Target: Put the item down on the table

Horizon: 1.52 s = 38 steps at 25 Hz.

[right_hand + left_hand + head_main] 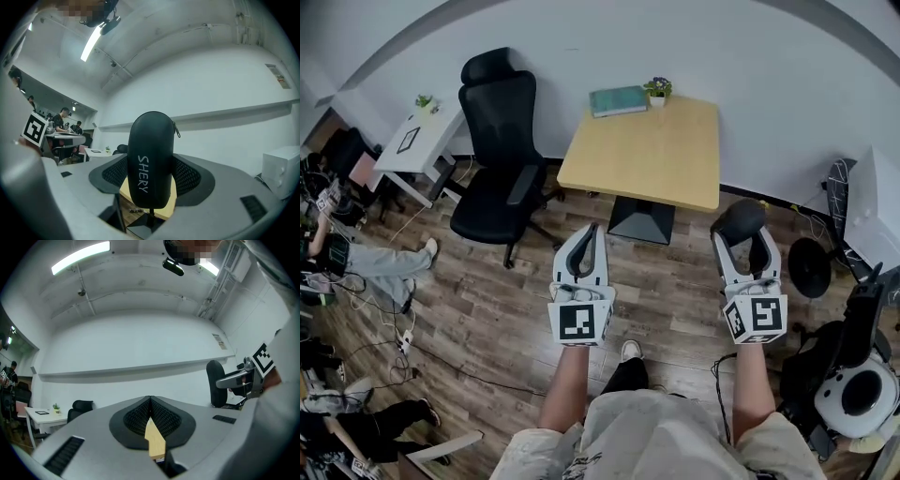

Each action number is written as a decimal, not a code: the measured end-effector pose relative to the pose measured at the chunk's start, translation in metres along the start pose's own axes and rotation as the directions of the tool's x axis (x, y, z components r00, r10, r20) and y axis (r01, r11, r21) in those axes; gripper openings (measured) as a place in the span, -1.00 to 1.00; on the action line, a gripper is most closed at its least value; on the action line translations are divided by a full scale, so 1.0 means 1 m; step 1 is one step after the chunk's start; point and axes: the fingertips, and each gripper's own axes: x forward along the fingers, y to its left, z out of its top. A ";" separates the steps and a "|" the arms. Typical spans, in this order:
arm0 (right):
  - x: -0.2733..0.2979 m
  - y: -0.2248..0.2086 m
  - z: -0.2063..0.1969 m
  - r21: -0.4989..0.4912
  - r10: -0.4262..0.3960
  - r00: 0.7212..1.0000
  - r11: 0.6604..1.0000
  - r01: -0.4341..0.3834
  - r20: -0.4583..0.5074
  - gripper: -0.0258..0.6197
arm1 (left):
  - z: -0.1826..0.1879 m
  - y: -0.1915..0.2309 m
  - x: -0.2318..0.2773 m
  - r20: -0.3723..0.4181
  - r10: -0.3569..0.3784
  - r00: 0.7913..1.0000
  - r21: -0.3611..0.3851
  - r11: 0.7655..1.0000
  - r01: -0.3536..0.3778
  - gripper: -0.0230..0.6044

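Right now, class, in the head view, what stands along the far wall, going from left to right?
white desk → black chair → green book → potted plant

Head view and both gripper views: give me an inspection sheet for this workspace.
Surface: light wooden square table, mostly bare, ahead of the person.
Job's things: black zipped oval case, upright between the jaws of the right gripper, not yet on the table.
Clutter: teal book and small potted plant at the table's far edge.
Grippers: left gripper shut, empty; right gripper shut on the case.
Cables: loose cables on the wooden floor at left.
Surroundings: black office chair, white desk, seated person at left.
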 end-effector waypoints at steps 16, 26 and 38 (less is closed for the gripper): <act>0.107 0.044 0.001 -0.052 0.010 1.000 0.999 -0.011 -0.020 0.03 | -0.027 0.107 0.054 0.029 0.044 0.999 -0.062 0.997 -0.042 -0.91; 0.153 0.033 0.002 -0.054 -0.003 1.000 0.999 0.002 -0.005 0.03 | -0.028 0.131 0.088 0.039 0.048 0.998 -0.043 0.998 -0.046 -0.91; 0.239 -0.043 0.007 -0.022 -0.031 0.998 0.999 0.033 0.062 0.03 | -0.014 0.130 0.204 0.081 0.024 0.996 0.020 0.999 -0.026 -0.91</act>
